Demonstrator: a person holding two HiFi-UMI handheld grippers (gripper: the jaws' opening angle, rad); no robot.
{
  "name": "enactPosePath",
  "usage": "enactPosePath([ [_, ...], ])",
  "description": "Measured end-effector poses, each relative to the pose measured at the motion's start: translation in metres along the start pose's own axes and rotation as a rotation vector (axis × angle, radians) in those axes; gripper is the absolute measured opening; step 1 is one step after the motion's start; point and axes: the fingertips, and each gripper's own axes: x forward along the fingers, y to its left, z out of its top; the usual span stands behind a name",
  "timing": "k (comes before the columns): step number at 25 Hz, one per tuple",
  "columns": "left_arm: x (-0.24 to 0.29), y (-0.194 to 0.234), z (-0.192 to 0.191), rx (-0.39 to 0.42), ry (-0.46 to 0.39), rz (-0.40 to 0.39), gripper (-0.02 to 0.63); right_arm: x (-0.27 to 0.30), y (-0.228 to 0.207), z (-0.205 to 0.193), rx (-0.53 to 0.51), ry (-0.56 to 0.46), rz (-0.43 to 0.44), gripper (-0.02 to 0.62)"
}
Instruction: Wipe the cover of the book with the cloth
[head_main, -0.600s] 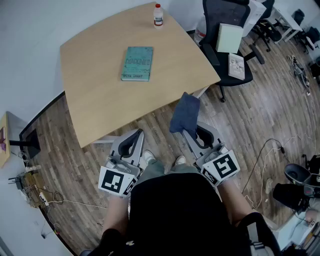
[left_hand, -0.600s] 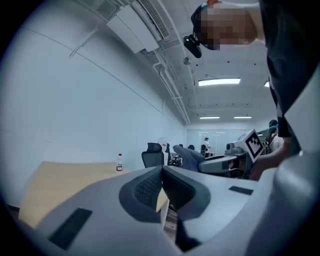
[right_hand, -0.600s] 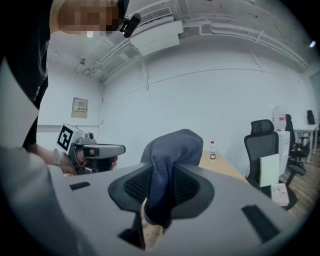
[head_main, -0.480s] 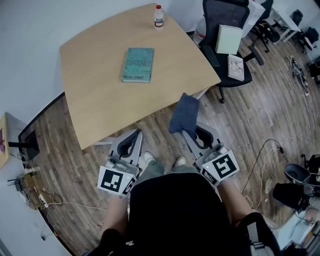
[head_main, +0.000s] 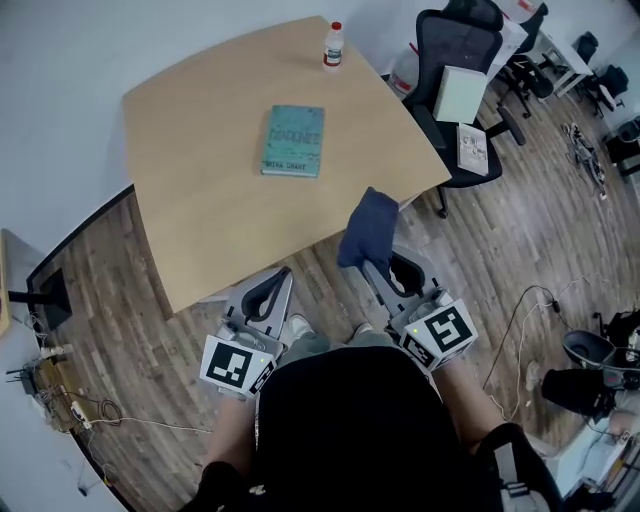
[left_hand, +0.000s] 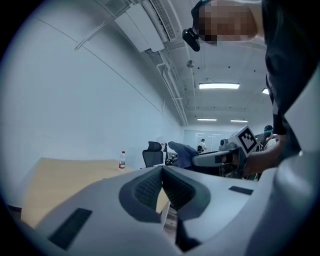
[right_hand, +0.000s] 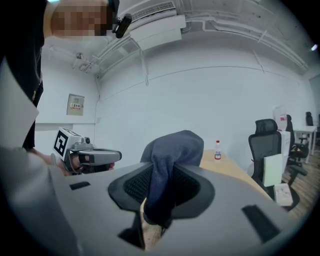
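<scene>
A teal book (head_main: 294, 141) lies flat near the middle of the light wooden table (head_main: 200, 200). My right gripper (head_main: 372, 262) is shut on a dark blue cloth (head_main: 367, 226), which stands up between its jaws (right_hand: 170, 165) in front of the table's near edge, well short of the book. My left gripper (head_main: 283, 280) is shut with nothing in it, held low beside the right one, below the table's front edge; in the left gripper view its pads (left_hand: 162, 186) meet.
A small bottle with a red cap (head_main: 333, 47) stands at the table's far edge. A black office chair (head_main: 462, 100) carrying a pale box (head_main: 459, 95) stands right of the table. Cables (head_main: 540, 310) and gear lie on the wooden floor at the right.
The head view has shifted, so the table and book sit slightly lower and to the right in frame. Both grippers hold the same pose, cloth still clamped.
</scene>
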Motion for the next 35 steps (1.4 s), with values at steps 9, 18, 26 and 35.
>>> enactPosePath([
  [9, -0.009, 0.039, -0.011, -0.047, 0.013, -0.029, 0.020, 0.028, 0.012, 0.003, -0.052, 0.036, -0.050, 0.115],
  [18, 0.024, 0.066, -0.013, -0.054, 0.038, 0.005, 0.020, 0.066, -0.030, 0.007, -0.023, 0.043, -0.048, 0.115],
  [26, 0.081, 0.091, -0.012, -0.054, 0.080, 0.097, 0.020, 0.109, -0.095, 0.011, 0.025, 0.047, 0.033, 0.115],
  [35, 0.144, 0.106, -0.009, -0.029, 0.158, 0.252, 0.020, 0.156, -0.177, 0.015, 0.038, 0.042, 0.156, 0.115],
])
